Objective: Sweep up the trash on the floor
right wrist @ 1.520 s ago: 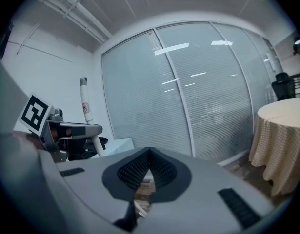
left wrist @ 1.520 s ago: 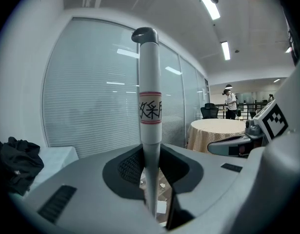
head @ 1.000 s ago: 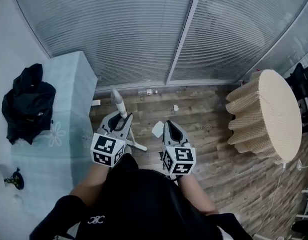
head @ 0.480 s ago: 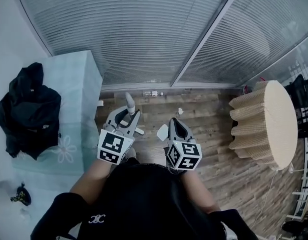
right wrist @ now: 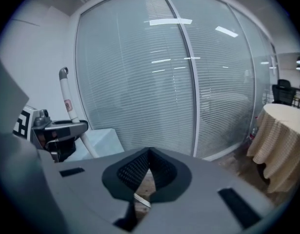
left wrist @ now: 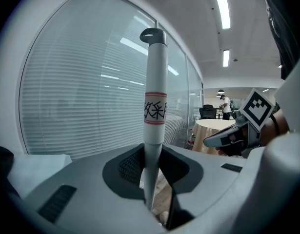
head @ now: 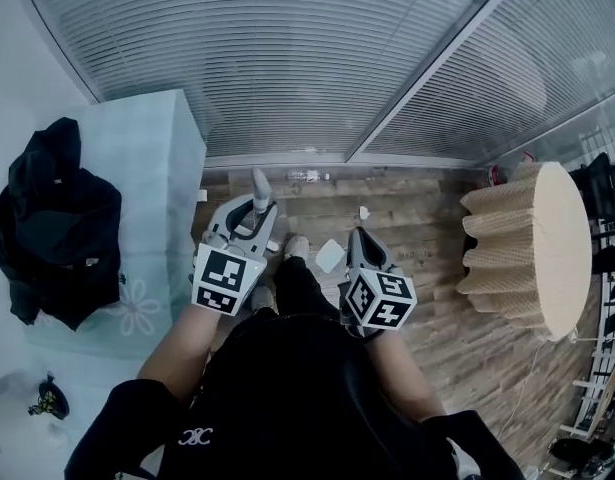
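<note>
The left tool (head: 249, 223) clamps a white plastic broom handle (left wrist: 154, 106) with a grey looped cap. The right tool (head: 355, 238) is closed on a thin white flat sheet (head: 330, 255).

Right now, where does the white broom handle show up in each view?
Head view: white broom handle left of centre, rising from the left gripper.
Left gripper view: handle dead centre, upright, clamped in the jaws.
Right gripper view: handle at far left.
Shared landmark: cloth-covered round table, at right in all three.
</note>
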Motion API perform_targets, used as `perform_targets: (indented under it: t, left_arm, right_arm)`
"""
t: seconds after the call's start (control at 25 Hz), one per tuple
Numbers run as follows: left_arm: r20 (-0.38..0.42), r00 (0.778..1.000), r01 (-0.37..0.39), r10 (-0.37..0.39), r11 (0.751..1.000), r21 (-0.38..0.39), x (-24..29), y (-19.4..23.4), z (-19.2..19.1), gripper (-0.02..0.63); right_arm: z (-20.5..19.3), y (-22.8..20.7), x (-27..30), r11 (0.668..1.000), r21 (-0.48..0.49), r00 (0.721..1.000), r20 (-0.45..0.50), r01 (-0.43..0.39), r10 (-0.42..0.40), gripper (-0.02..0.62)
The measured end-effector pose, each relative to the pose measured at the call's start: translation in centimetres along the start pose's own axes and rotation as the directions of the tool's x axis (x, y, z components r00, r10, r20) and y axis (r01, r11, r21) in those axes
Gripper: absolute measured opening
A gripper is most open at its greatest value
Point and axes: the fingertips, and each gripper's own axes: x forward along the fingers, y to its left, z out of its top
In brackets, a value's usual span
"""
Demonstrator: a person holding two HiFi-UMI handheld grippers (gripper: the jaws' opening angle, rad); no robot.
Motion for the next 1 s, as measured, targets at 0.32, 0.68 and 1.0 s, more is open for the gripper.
perform_targets:
  t: [0.32,0.68,1.0]
  left_arm:
    - [-0.066,0.998,0.016,-0.019,0.999,-0.045,5.8,2.5,0.3,0.080]
    - [-0.235,0.950,0.212,-0.204,0.977,0.007,17.7,-0.8,-1.3,0.080]
    - [-0.265,0.933,0.274,-0.244,0.958,0.083,26.5,-1.6,0.1,0.080]
  right_arm:
    - [1.4,-3.6,6.6,0.996,0.094,1.000,-0.004,0.015,-0.015,0.014]
    - [8.0,-12.9,13.4,0.961,0.268,0.993,0.078,0.063,-0.087,0.014]
    - [6.8,-19.4,14.5,0.925,0.349,0.986,0.016,0.150,-0.166,0.014]
